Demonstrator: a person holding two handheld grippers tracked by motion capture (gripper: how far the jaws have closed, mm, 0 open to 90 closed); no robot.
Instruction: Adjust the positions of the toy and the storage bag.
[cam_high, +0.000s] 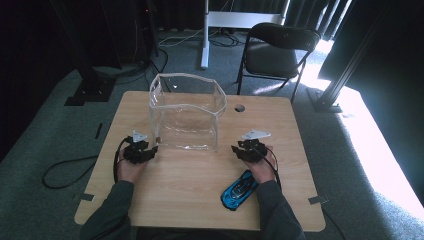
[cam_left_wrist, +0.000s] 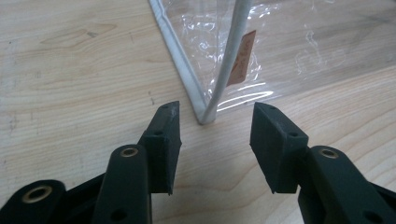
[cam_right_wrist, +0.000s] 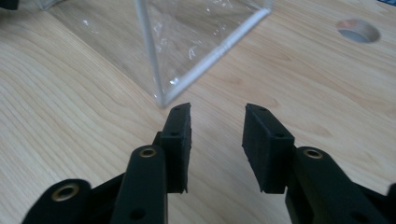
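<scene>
Nearest the camera, a blue toy car (cam_high: 239, 190) lies at the bench's (cam_high: 190, 195) 5 o'clock while both hand-held grippers, left (cam_high: 150, 148) and right (cam_high: 235, 148), jaws apart and empty, face the clear plastic pouch's (cam_high: 186, 111) near corners at 12 o'clock.

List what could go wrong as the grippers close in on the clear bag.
1. The bag is thin, soft plastic; a pinch on a corner seam may crumple or tip it.
2. The right gripper points beside its corner, so it may shut on nothing.
3. The toy car lies by the right forearm and could get knocked.
</scene>
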